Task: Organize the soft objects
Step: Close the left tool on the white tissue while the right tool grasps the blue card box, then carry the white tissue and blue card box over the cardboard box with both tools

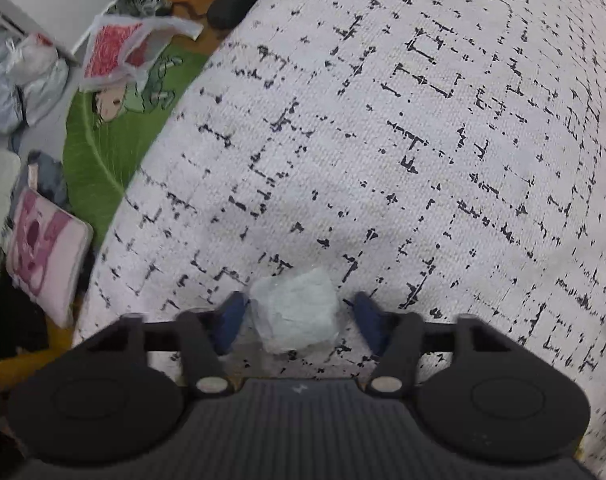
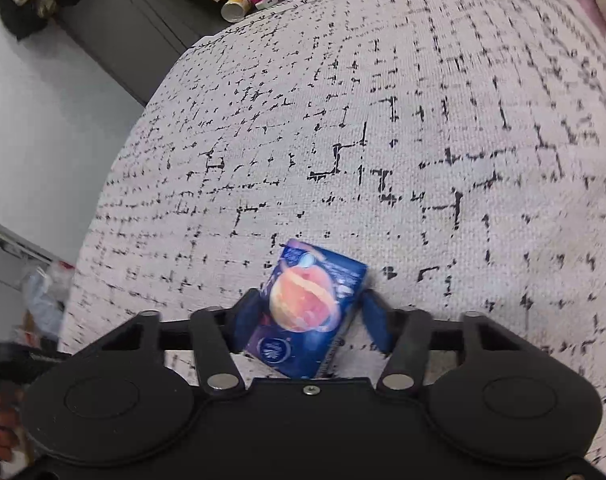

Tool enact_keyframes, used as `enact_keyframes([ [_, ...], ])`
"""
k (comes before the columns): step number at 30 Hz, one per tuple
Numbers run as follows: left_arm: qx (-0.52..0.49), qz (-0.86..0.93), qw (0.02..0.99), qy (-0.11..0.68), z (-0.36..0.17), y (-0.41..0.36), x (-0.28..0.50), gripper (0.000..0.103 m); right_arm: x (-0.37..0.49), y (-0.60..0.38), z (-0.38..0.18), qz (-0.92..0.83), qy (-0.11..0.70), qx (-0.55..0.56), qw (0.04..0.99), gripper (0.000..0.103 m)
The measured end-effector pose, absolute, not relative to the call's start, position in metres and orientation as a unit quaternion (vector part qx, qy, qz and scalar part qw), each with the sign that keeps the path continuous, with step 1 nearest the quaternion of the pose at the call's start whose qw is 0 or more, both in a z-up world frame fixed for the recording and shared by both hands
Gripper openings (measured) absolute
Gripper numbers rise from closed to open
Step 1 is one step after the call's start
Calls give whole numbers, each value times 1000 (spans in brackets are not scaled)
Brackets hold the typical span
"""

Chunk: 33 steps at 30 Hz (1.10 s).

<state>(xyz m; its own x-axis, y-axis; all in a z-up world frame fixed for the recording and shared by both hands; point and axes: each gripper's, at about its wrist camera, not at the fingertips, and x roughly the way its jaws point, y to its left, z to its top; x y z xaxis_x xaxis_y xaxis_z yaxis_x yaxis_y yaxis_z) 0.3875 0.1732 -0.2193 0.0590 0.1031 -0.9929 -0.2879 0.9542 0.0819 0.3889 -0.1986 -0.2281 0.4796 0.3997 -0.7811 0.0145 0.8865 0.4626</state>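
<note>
Pale tissue pack [image 1: 294, 312]: clear-wrapped, light blue-white; lying on the patterned cushion surface [image 1: 383, 140], between the blue fingers of the left gripper [image 1: 299, 320].
Left gripper: spread wide; left finger [image 1: 231, 320] just beside the pack, contact not discernible; right finger [image 1: 369, 320] apart from it, gap visible; nothing grasped.
Blue tissue pack [image 2: 309, 308]: dark blue wrapper with an orange planet print; tilted, lying on the same white fabric with black broken grid lines, between the fingers of the right gripper [image 2: 311, 320].
Right gripper: spread wide; left finger [image 2: 249, 322] close against the pack's edge, right finger [image 2: 377, 320] beside its upper corner; no squeeze on the wrapper visible, firm grip not confirmed.
Left-view surroundings: green cartoon rug [image 1: 103, 136] beyond the cushion edge; white plastic bag with red contents [image 1: 123, 48] on the rug; pink pillow [image 1: 47, 248] at lower left.
Right-view surroundings: dark cabinet [image 2: 135, 28] behind the cushion; yellow-labelled can [image 2: 237, 6] lying at the top.
</note>
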Motion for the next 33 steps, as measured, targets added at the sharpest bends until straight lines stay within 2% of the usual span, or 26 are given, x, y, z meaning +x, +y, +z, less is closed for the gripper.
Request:
enact_keyframes([
  [2, -67, 135, 727, 670, -220, 173, 388, 46, 388, -202, -228, 116, 493, 206, 837, 38],
  [5, -79, 140, 735, 658, -216, 172, 388, 45, 388, -212, -227, 122, 494, 228, 830, 26],
  [8, -91, 143, 747, 642, -203, 167, 387, 45, 383, -218, -221, 129, 492, 236, 828, 21],
  [18, -100, 111, 794, 590, -146, 140, 371, 45, 354, -220, -189, 167, 462, 233, 839, 19],
  [33, -128, 80, 825, 544, -101, 138, 304, 45, 306, -209, -144, 204, 429, 226, 850, 19],
])
